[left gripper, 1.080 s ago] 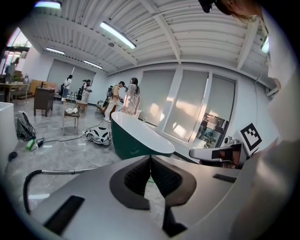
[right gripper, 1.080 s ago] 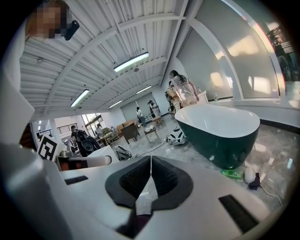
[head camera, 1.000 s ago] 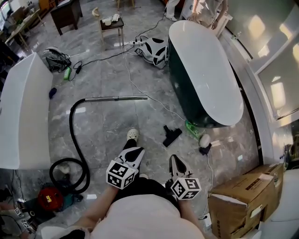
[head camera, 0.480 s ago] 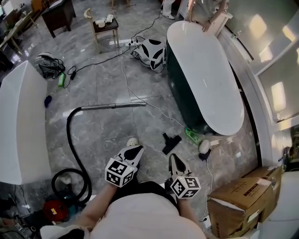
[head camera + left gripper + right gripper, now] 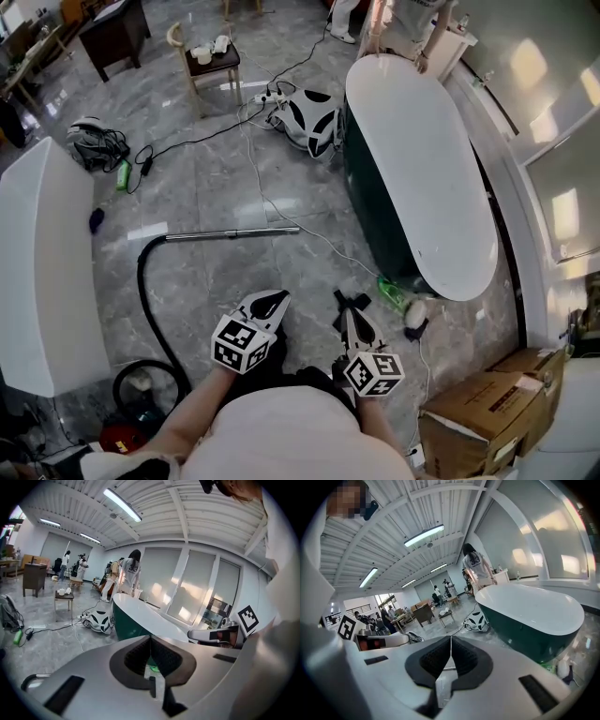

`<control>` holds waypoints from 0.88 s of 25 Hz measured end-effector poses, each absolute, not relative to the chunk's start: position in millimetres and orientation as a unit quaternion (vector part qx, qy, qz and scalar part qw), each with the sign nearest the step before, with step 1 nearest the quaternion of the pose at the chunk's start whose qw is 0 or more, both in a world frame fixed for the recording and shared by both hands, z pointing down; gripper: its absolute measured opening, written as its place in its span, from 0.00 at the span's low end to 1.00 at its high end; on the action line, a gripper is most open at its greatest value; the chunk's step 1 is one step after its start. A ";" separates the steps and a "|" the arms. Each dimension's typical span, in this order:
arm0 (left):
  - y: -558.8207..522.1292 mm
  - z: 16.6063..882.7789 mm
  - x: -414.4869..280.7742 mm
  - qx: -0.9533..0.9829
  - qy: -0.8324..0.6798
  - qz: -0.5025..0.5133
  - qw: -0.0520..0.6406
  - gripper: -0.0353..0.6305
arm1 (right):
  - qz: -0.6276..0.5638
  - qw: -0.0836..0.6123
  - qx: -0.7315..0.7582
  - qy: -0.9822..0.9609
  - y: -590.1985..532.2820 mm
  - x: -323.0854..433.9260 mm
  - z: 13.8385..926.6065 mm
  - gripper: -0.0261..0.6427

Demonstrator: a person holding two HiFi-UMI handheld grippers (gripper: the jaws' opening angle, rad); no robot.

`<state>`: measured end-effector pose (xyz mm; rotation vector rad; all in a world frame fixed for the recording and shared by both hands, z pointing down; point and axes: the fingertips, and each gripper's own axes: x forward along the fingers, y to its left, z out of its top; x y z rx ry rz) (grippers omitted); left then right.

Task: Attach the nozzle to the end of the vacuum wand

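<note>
The silver vacuum wand [image 5: 234, 232] lies flat on the grey marble floor, and its black hose [image 5: 142, 281] curves back to the red vacuum body [image 5: 120, 435] at lower left. The black nozzle [image 5: 359, 300] lies on the floor apart from the wand, partly hidden behind the tip of my right gripper [image 5: 348, 313]. My left gripper [image 5: 272, 299] hovers between the wand and me. In both gripper views the jaws meet with nothing between them: left gripper [image 5: 150, 641], right gripper [image 5: 450, 641].
A long white and dark green bathtub [image 5: 422, 169] stands on the right, with a green bottle [image 5: 392, 292] at its near end. A white tub [image 5: 37, 272] is on the left and a cardboard box [image 5: 487, 403] at lower right. Cables [image 5: 272, 202] cross the floor beyond the wand.
I have moved forward with both grippers. The wand and nozzle now lie nearer, and the nozzle sits at my right gripper's tip. Both grippers stayed shut.
</note>
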<state>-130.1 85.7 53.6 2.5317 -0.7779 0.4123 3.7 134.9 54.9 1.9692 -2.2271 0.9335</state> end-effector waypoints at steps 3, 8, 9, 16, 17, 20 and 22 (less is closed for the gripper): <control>55.3 56.9 -135.7 0.921 -0.274 0.154 0.228 0.07 | 0.300 0.008 0.636 -0.711 104.1 -1.9 57.2 0.06; 12.9 64.7 -137.8 0.926 -0.259 0.159 0.225 0.07 | 0.297 -0.006 0.650 -0.699 67.5 -5.6 60.7 0.06; 7.2 66.3 -136.9 0.927 -0.255 0.161 0.225 0.07 | 0.297 -0.008 0.653 -0.697 64.2 -5.8 61.4 0.06; -1.9 73.1 -113.6 0.934 -0.220 0.167 0.224 0.07 | 0.308 -0.006 0.681 -0.664 67.8 18.3 77.3 0.06; -0.9 74.2 -111.0 0.935 -0.216 0.170 0.225 0.07 | 0.312 -0.006 0.685 -0.658 69.6 23.8 79.7 0.06; -2.3 74.3 -104.3 0.935 -0.211 0.172 0.227 0.07 | 0.305 0.006 0.701 -0.644 69.8 40.8 82.0 0.06; -7.3 73.2 -100.7 0.935 -0.212 0.170 0.229 0.07 | 0.277 0.032 0.708 -0.649 64.1 49.2 78.5 0.06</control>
